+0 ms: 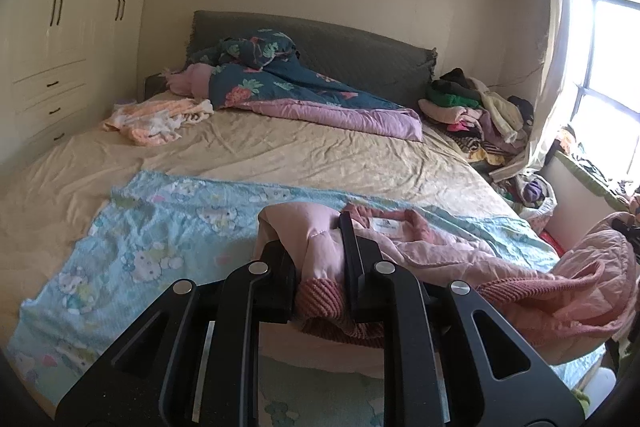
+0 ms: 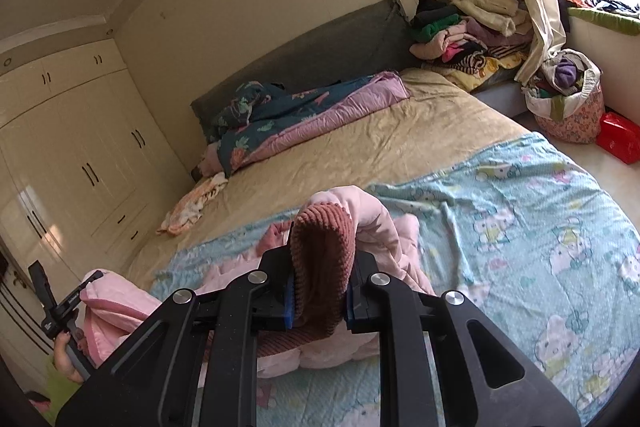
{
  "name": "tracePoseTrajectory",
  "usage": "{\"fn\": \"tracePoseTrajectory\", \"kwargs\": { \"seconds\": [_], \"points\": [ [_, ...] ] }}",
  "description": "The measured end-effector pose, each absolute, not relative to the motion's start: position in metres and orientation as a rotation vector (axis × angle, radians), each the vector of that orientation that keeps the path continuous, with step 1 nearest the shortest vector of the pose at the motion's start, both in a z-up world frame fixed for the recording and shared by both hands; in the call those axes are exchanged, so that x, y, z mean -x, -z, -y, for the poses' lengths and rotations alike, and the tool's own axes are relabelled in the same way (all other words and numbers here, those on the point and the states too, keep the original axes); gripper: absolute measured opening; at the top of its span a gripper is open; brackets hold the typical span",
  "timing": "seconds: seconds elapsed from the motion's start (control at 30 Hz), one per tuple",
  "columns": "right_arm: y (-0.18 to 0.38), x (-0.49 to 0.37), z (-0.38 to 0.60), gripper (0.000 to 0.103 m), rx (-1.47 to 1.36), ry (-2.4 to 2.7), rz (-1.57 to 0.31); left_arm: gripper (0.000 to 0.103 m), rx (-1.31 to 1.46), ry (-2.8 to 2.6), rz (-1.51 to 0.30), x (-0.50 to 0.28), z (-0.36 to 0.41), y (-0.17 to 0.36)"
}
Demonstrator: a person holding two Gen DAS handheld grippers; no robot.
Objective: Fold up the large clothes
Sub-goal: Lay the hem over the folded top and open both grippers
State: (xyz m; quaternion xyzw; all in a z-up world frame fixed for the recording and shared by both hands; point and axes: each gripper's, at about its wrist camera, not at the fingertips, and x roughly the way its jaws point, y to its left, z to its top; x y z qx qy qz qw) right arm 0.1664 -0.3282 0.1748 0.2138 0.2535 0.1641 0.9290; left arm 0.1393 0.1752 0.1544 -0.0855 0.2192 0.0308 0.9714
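Left tongs [image 1: 320, 263] are clenched on a pink jacket [image 1: 500, 267], gripping pale fabric and a ribbed rust-pink cuff between the fingers. Right tongs [image 2: 318, 279] are clenched on another ribbed cuff of the jacket [image 2: 384, 223], which stands up between their fingers. The jacket lies crumpled just beyond both tongs, on a light blue cartoon-print sheet [image 1: 160, 239] spread across a bed [image 1: 280, 151]. Farther ahead lies a small peach garment [image 1: 156, 119], then a rumpled teal and purple quilt [image 1: 288, 87] against the grey headboard [image 1: 340, 47].
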Motion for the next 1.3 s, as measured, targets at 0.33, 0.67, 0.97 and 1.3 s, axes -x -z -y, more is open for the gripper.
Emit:
{"fn": "tracePoseTrajectory", "kwargs": {
  "seconds": [0.33, 0.67, 0.97, 1.3],
  "points": [
    [-0.157, -0.219, 0.325, 0.016, -0.427, -0.29, -0.605, 0.011, 0.123, -0.119, -0.494, -0.181, -0.171, -0.14],
    [-0.121, -0.269, 0.323, 0.016, -0.385, -0.234, -0.708, 0.012, 0.056, -0.163, -0.539, -0.213, -0.168, -0.117],
    [-0.09, -0.312, 0.311, 0.016, -0.336, -0.203, -0.781, 0.013, 0.042, -0.196, -0.606, -0.244, -0.179, -0.088],
    [-0.05, -0.34, 0.306, 0.018, -0.323, -0.187, -0.846, 0.014, 0.032, -0.202, -0.659, -0.271, -0.183, -0.054]
  ]
}}
